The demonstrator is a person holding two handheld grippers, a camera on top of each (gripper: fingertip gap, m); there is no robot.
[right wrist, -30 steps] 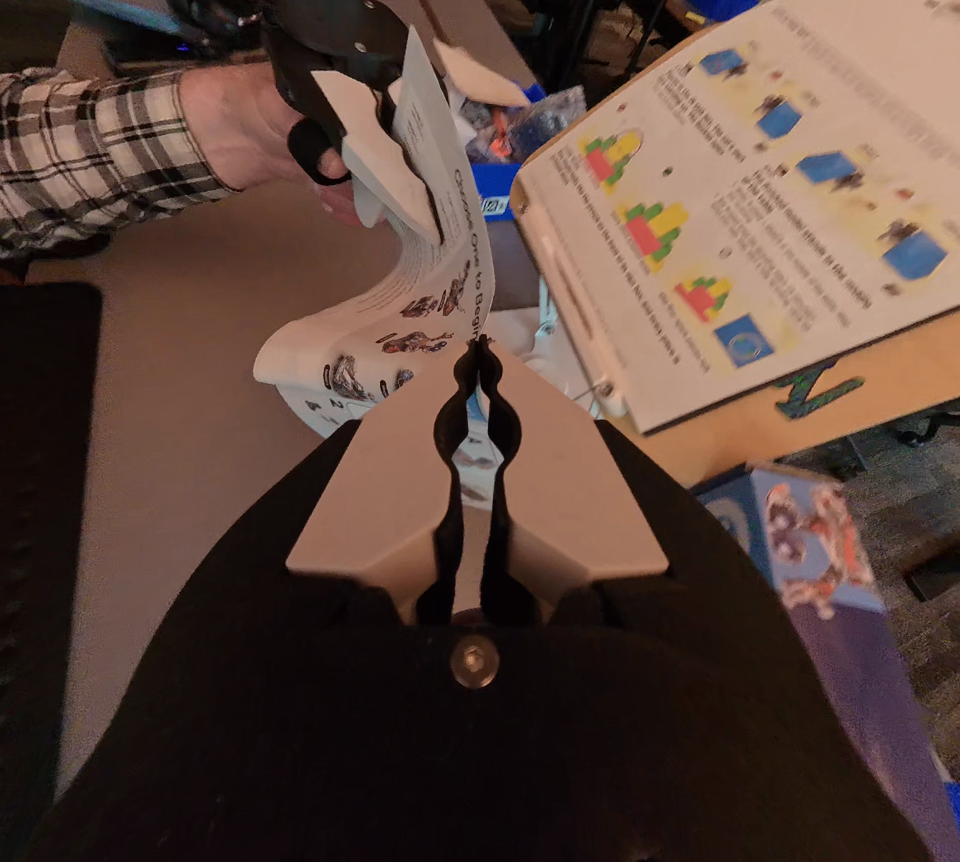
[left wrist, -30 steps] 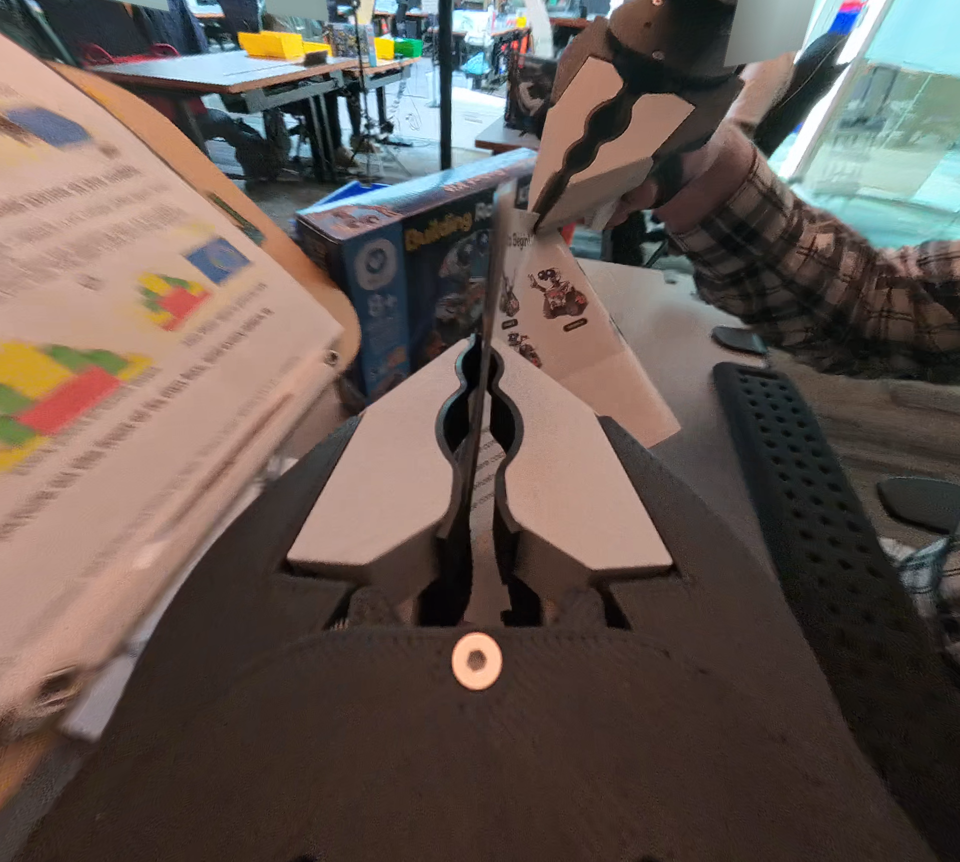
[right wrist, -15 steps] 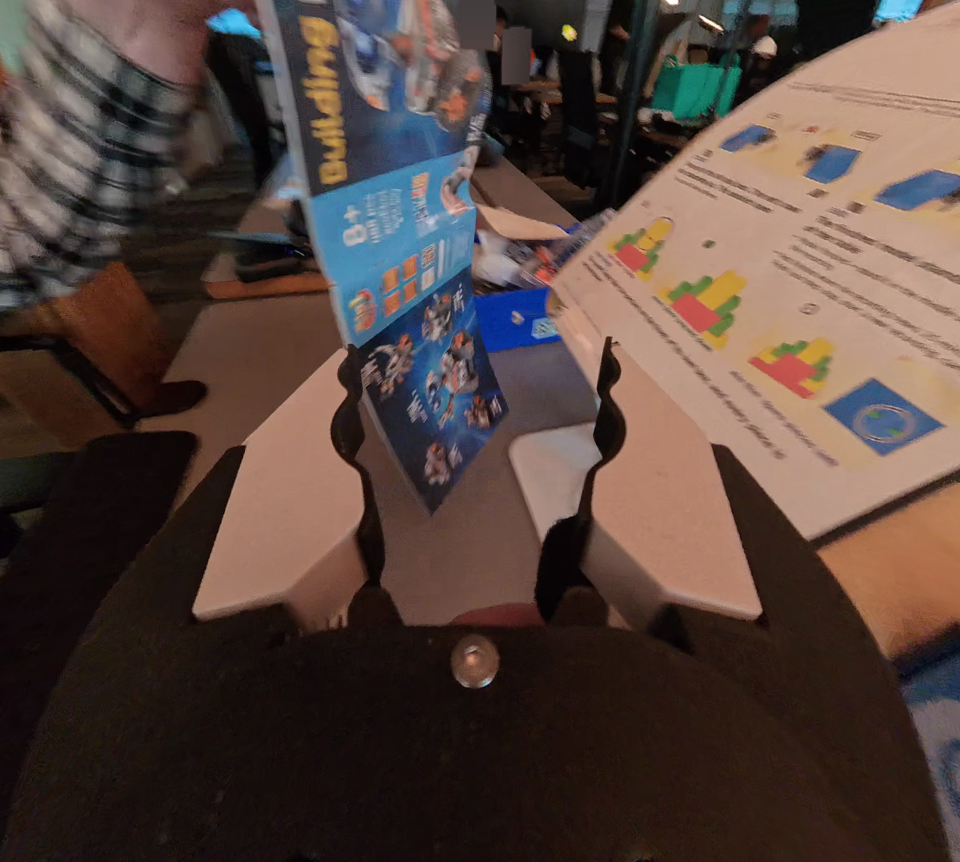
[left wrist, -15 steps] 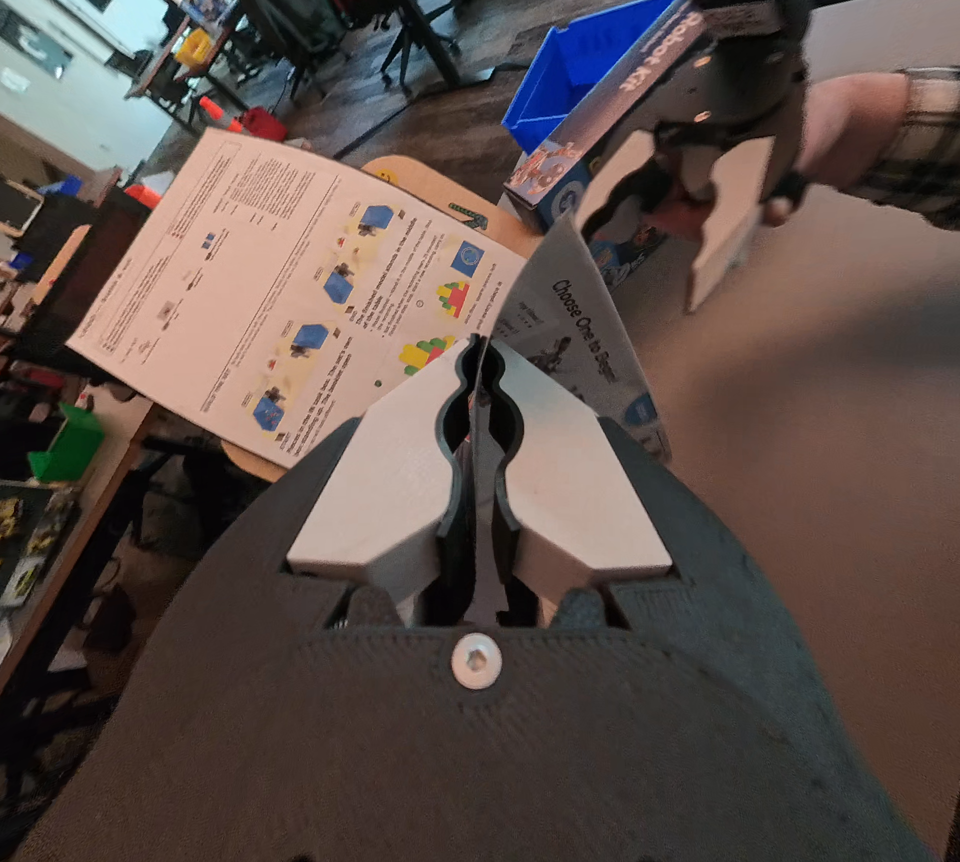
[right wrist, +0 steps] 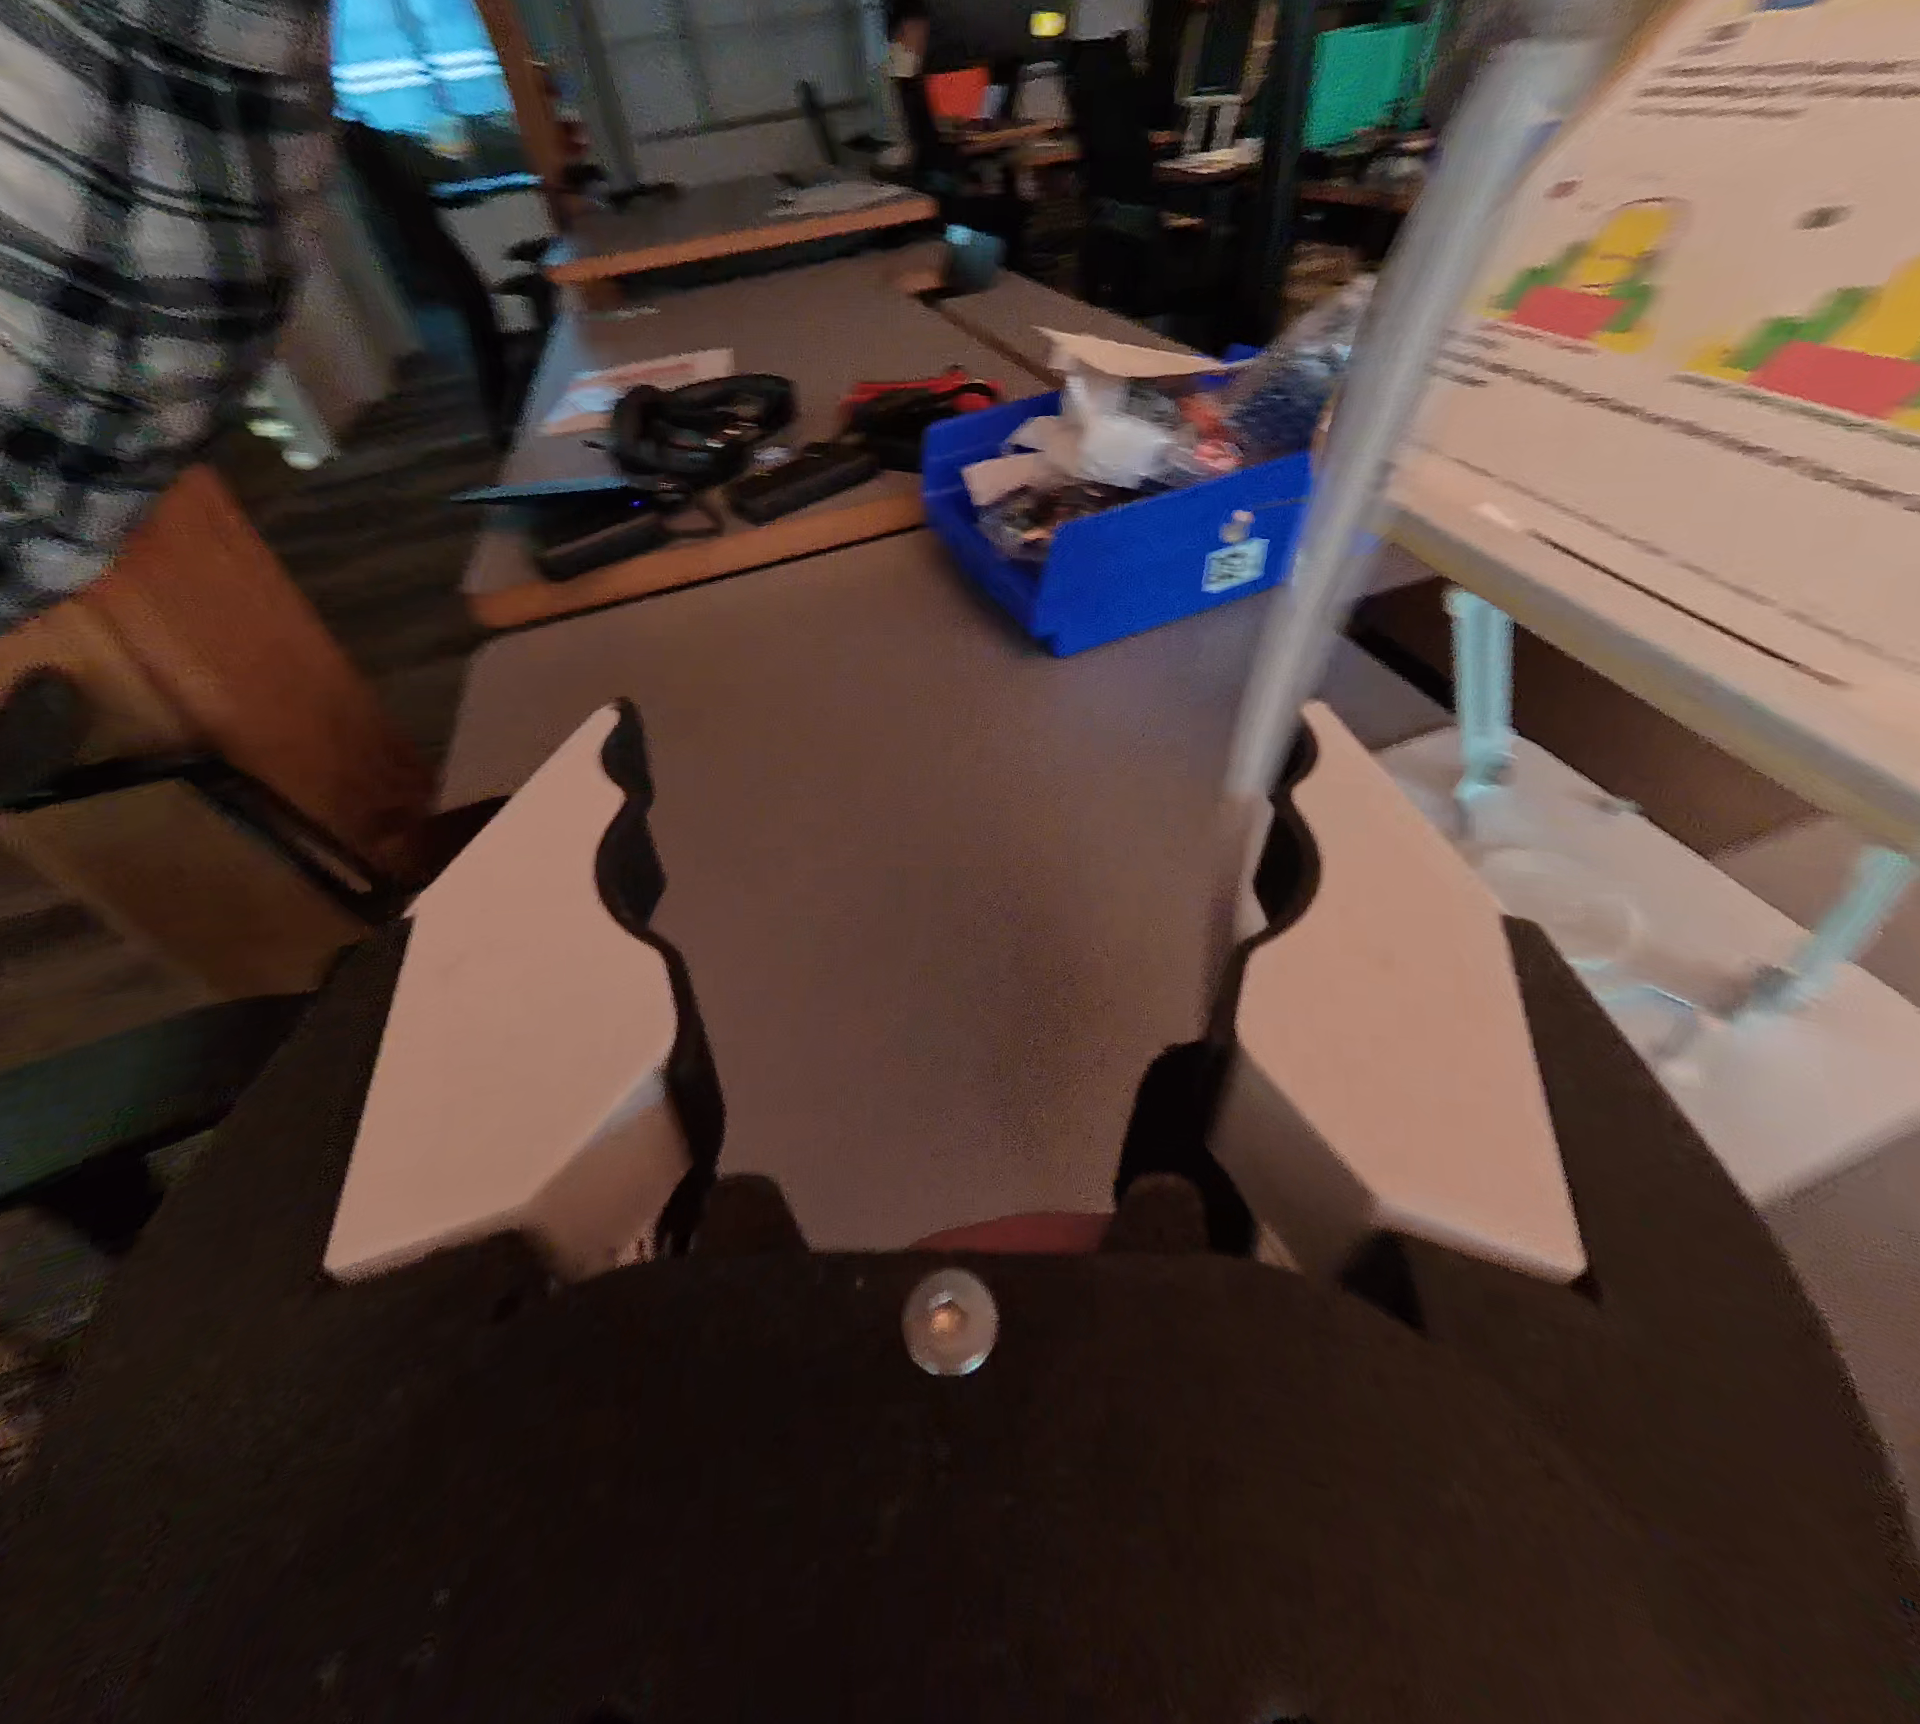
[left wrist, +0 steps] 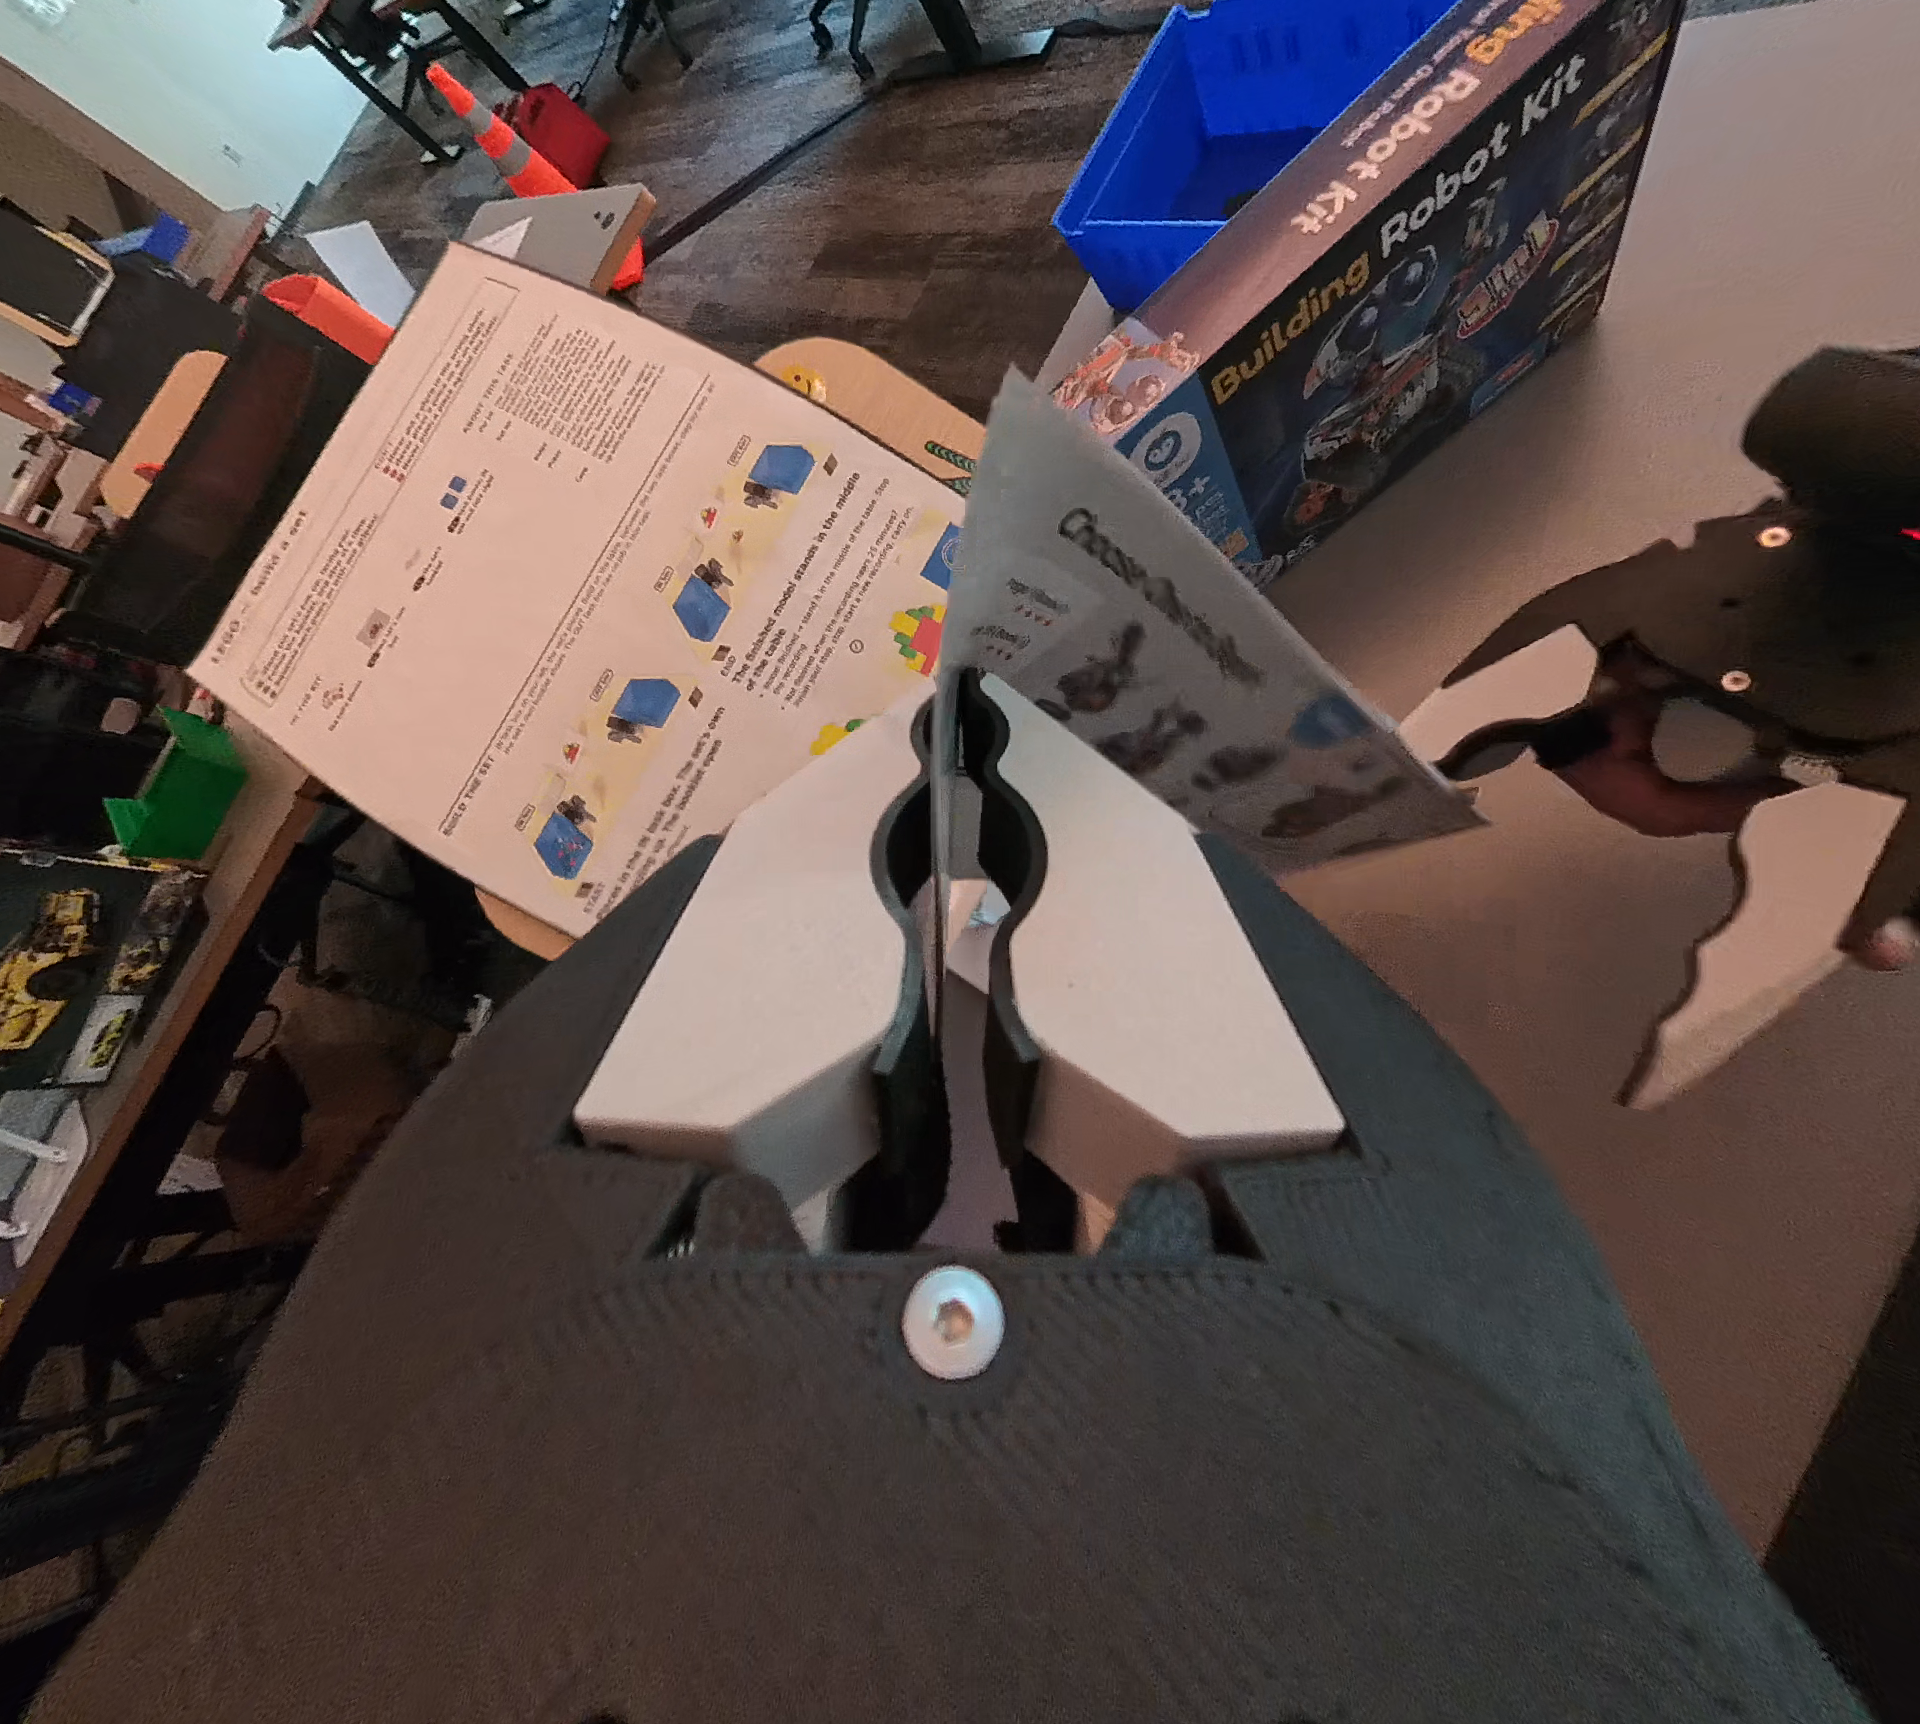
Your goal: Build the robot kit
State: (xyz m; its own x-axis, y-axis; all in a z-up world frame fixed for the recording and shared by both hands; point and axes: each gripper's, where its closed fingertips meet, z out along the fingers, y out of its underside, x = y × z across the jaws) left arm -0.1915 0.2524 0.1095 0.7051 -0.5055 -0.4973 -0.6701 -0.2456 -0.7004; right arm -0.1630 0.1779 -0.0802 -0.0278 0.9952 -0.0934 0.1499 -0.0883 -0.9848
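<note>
Left wrist view shows the left gripper (left wrist: 951, 739) closed down on a thin printed booklet (left wrist: 1164, 666), its two pale fingers pressed together with the sheet's edge pinched between them; the booklet rises from the jaws and fans out to the right, its long edge running up and away from the fingertips. Just beyond the booklet stands a tall toy kit box (left wrist: 1434, 240), tilted on the grey table (left wrist: 1558, 1103), with a blue bin (left wrist: 1236, 116) directly behind that box. Left of the booklet, an instruction sheet (left wrist: 561, 552) lies on a slanted wooden board. To the right of the booklet, apart from it, the right gripper (left wrist: 1662, 853) hangs over the table with its jaws spread wide and nothing between them. Right wrist view confirms this: the right gripper (right wrist: 956, 739) is wide open and empty, bare table showing through the gap, while a blurred pale edge, probably the booklet (right wrist: 1340, 469), stands just at the tip of one finger (right wrist: 1382, 978), touching or nearly so; I cannot tell which. Beyond it sits the blue bin (right wrist: 1122, 552), stuffed with bagged parts.
</note>
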